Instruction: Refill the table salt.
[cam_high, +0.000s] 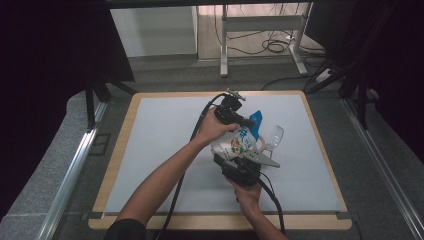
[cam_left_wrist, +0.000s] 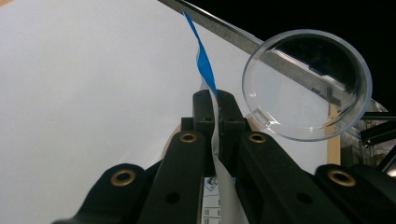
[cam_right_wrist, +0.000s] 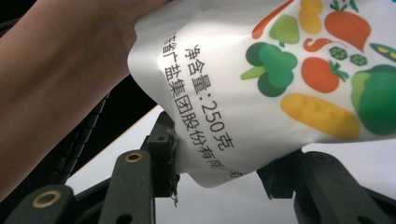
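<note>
A: What are the nearer tongs doing?
B: The right tongs (cam_right_wrist: 219, 182) are gripping the bottom corner of the white salt pouch (cam_right_wrist: 280, 84), its vegetable print facing the camera.
A: And farther off?
B: The left tongs (cam_left_wrist: 215, 112) are pinching the pouch's blue top edge, jaws closed on it. The pouch is hanging between both, above the desk (cam_high: 165, 150), with a clear plastic cup (cam_left_wrist: 306, 84) lying just beyond.

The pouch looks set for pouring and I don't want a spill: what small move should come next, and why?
Probably tip the pouch a little further toward the clear cup. The left gripper is shut on its blue top edge, the right gripper pinches its bottom, and the cup stands just beyond the blue edge, so a small tilt should bring the opening over it.
</note>
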